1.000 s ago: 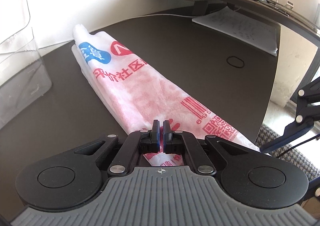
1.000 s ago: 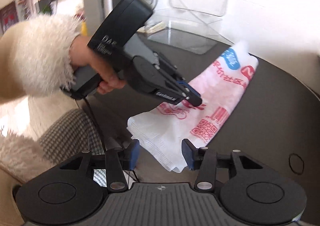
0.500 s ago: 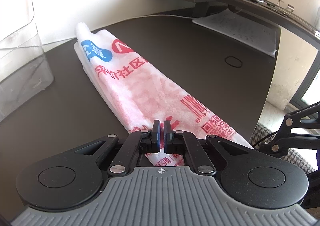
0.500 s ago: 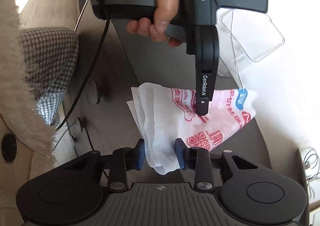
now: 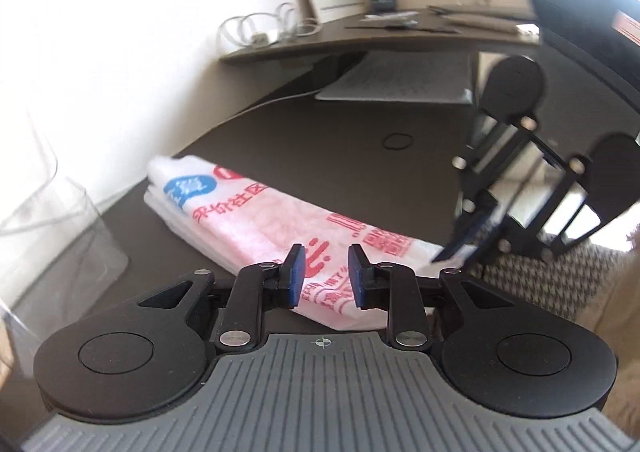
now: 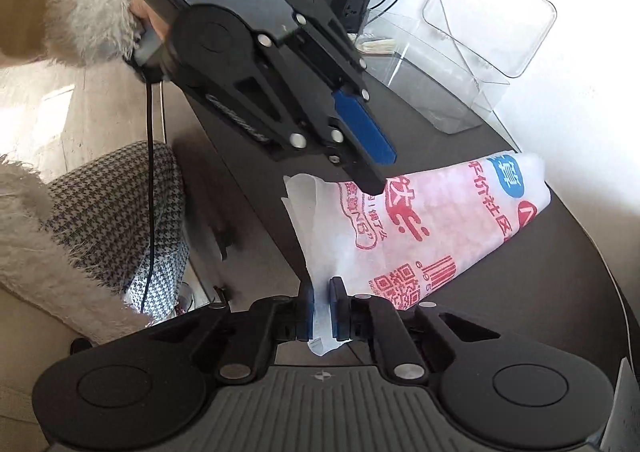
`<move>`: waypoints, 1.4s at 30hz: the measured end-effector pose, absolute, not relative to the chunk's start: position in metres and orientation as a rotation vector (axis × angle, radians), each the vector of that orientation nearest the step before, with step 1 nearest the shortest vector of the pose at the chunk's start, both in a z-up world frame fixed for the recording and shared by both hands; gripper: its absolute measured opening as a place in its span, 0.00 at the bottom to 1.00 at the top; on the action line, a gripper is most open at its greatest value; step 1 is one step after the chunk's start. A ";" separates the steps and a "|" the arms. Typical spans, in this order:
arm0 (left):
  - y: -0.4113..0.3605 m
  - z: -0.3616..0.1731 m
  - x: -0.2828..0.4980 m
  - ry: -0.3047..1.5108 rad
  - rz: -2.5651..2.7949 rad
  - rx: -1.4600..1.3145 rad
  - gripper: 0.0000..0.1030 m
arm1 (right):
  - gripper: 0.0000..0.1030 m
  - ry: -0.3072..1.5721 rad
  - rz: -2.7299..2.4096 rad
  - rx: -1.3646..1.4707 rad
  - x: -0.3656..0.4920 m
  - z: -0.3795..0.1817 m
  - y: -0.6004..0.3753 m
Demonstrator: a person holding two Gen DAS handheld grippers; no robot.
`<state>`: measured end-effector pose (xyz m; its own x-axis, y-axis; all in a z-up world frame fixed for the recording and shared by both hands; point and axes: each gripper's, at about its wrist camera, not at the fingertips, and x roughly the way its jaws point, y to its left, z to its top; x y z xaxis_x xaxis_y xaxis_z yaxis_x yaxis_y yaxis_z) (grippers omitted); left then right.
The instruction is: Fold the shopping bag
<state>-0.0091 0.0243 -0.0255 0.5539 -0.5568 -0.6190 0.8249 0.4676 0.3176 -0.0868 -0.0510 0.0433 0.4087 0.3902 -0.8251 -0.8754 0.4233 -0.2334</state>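
L claw [image 5: 323,276] jaws just opened, hovering apart; R claw [image 6: 321,302] jaws just closed, angled down.

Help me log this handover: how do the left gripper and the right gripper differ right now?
The left gripper stands open, its jaws having just been opening, while the right gripper has just closed and is shut on the shopping bag. The left gripper hovers above the bag's printed middle, pads clear of it; the right gripper pinches the white corner at the table edge. Both have black linkages with blue pads.
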 end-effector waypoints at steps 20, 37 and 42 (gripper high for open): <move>0.016 -0.031 -0.041 0.449 -0.915 0.832 0.63 | 0.07 0.795 0.938 -0.749 -0.090 0.044 -0.050; -0.023 -0.072 -0.039 0.402 -0.983 1.070 0.64 | 0.07 0.813 1.014 -0.826 -0.100 0.048 -0.046; -0.024 -0.088 -0.028 0.445 -0.962 1.096 0.41 | 0.07 0.812 1.028 -0.776 -0.099 0.056 -0.053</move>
